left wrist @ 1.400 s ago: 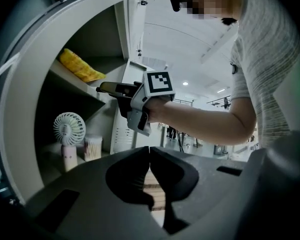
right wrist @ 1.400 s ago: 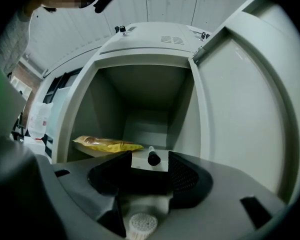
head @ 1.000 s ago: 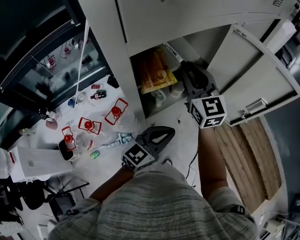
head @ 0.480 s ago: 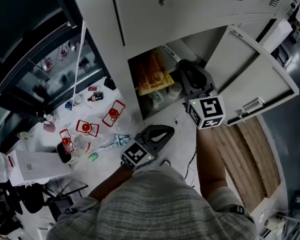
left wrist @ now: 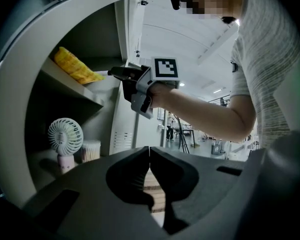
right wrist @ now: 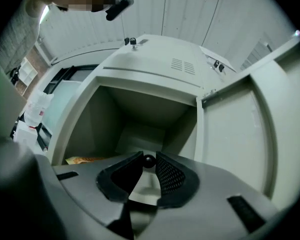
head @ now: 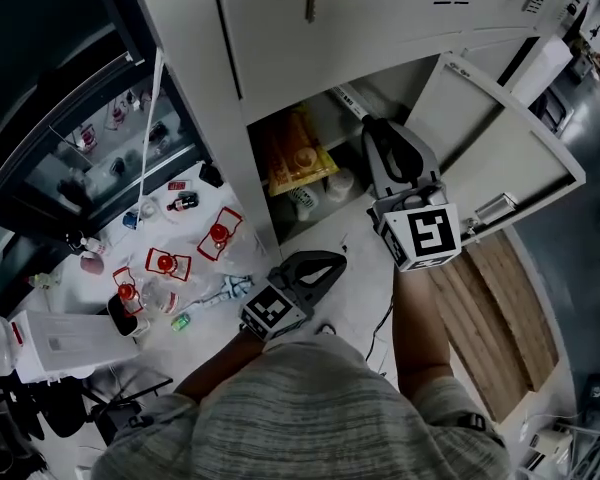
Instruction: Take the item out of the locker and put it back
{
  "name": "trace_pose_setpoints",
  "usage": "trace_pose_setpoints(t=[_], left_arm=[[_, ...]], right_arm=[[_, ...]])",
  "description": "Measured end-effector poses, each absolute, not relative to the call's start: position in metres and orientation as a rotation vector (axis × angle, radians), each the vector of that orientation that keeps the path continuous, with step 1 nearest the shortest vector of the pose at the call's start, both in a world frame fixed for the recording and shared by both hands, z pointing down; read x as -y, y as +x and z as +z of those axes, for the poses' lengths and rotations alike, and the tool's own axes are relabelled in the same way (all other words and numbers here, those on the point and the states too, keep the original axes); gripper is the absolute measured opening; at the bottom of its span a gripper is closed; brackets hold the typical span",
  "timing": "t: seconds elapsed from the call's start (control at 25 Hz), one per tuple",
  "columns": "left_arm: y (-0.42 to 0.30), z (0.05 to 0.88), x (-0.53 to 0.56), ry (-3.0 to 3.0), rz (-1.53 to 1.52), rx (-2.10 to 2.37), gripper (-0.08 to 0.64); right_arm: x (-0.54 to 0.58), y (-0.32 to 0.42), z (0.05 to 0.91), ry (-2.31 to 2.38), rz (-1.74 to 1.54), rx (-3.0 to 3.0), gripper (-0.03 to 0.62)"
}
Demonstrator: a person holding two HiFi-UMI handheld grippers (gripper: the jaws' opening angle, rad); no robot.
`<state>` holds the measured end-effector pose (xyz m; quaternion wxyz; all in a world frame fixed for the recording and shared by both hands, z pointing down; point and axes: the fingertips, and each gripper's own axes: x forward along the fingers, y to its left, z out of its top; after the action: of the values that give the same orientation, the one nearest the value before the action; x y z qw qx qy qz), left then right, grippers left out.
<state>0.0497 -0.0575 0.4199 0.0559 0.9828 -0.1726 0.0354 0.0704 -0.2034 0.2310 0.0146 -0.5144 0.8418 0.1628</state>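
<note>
Progress, my read: the locker [head: 280, 28] door [head: 500, 138] stands open & my R gripper [right wrist: 149, 156] is up at the mouth of the compartment, pointing in. Its jaws are a little apart, pinched on a small dark ball [right wrist: 149, 161] right at the tips. A pale shape below it btwn the jaws may be the rest of the same thing, can't tell for sure. I take this to be the item: gripped, in the air just in front of the opening, about at the height of the shelf [left wrist: 70, 86], touching nothing inside. So the grab looks done. Whether this is the way out or the way back in, these views don't settle. Left at the least: set it down inside, let go, pull the gripper clear. My L gripper [left wrist: 149, 150] is clenched w/ nothing in it, low & outside the locker, no part in the job rn.

Inside, a yellow packet [left wrist: 77, 68] lies on the shelf. Below are a small white fan [left wrist: 65, 136] & a tub of cotton buds [left wrist: 91, 151] just beside it.

Writing: nothing readable. The packet has print, but it's too small & dim. The cubes on both grippers show only black-&-white square markers, no text. The red-&-white bits [head: 218, 234] left of the locker have labels too small to read.
</note>
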Motion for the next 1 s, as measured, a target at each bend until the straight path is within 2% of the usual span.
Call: trace_pose_setpoints(t=[0.48,1.0], left_arm=[[0.066,0.407,0.054,3.026,0.069,0.447,0.009],[0.071,0.405,0.049,3.030,0.061,0.410,0.009]], right_arm=[[0.149,0.087,0.165,-1.583,0.637,-2.480,0.092],[0.143,0.092,0.165,-1.610,0.606,-2.477,0.092]])
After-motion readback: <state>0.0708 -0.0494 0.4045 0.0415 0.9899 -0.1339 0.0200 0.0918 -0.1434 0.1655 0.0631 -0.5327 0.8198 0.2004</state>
